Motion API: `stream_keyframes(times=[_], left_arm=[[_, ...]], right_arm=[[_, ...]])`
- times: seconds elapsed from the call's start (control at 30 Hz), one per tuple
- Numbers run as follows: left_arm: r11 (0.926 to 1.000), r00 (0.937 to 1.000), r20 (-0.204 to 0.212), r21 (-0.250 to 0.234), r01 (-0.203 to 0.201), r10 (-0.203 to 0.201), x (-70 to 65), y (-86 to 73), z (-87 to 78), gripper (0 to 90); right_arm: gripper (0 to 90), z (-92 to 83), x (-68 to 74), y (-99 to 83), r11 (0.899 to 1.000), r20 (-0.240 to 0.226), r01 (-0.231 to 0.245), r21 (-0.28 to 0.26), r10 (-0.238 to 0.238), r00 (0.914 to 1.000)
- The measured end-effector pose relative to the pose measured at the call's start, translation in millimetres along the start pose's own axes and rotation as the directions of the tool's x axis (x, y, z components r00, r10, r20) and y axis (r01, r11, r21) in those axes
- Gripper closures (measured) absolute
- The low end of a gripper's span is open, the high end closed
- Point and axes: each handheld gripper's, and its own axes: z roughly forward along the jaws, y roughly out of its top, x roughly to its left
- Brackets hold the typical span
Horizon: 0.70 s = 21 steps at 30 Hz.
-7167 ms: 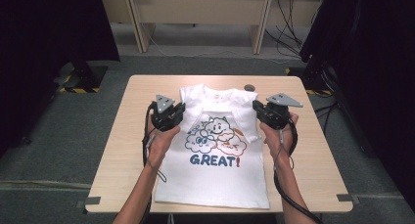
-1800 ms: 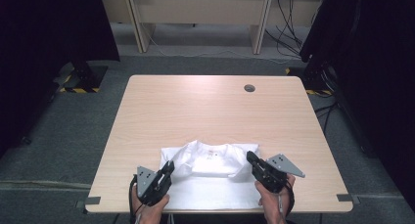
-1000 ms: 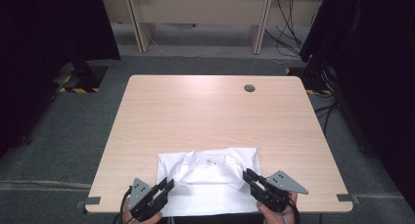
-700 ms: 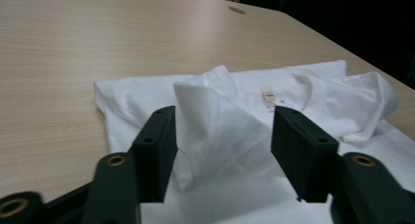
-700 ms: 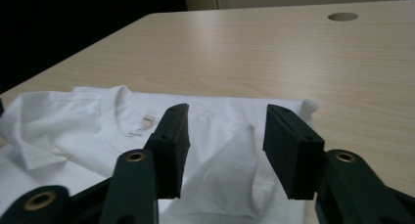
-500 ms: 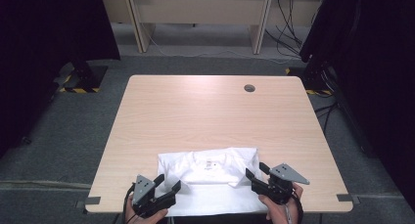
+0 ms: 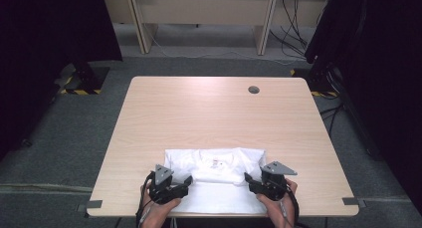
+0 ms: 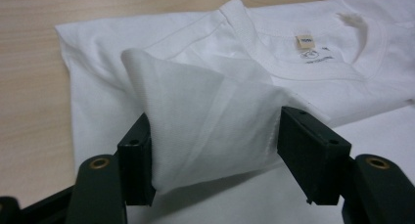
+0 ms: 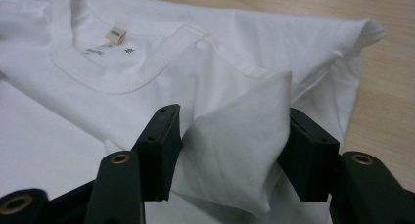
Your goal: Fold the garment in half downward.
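A white T-shirt (image 7: 214,163) lies folded across near the table's front edge, its collar label (image 8: 304,41) facing up. My left gripper (image 7: 186,180) rests at its left front part and my right gripper (image 7: 247,180) at its right front part. In the left gripper view a loose puff of shirt cloth (image 8: 210,121) stands between the wide-apart jaws of the left gripper (image 8: 215,150). The right gripper (image 9: 230,150) holds a similar slack fold (image 9: 240,145) between its spread jaws. Both pairs of jaws have just been opening, and the left has eased in slightly.
The wooden table (image 7: 214,108) stretches bare beyond the shirt, with a round cable hole (image 7: 254,89) at its far right. Dark curtains hang on both sides, and desk legs and cables stand on the floor behind.
Both grippers went from shut on the shirt's folded edge to jaws apart, and slid slightly inward and away from the front edge. The raised fold has sunk flatter onto the shirt.
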Motion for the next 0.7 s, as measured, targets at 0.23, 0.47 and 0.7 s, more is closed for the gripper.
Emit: stream_keyframes(times=[0.23,0.47,0.7], left_arm=[[0.9987,0.9999,0.011,0.05,-0.008,0.008,3.7,27.4,27.4,34.3],[0.9961,0.9996,0.026,0.088,0.006,-0.008,10.3,49.7,47.2,32.9],[0.9975,0.9967,0.039,0.001,0.07,-0.07,20.3,67.7,31.0,21.9]], right_arm=[[44.2,16.2,-21.2,21.0,0.999,0.024,-0.025,0.034,0.024,0.9994],[42.8,28.3,-45.8,40.0,0.998,0.026,-0.04,0.039,0.039,0.9989],[40.8,2.5,-69.5,54.3,0.996,-0.01,-0.07,-0.064,0.069,0.9976]])
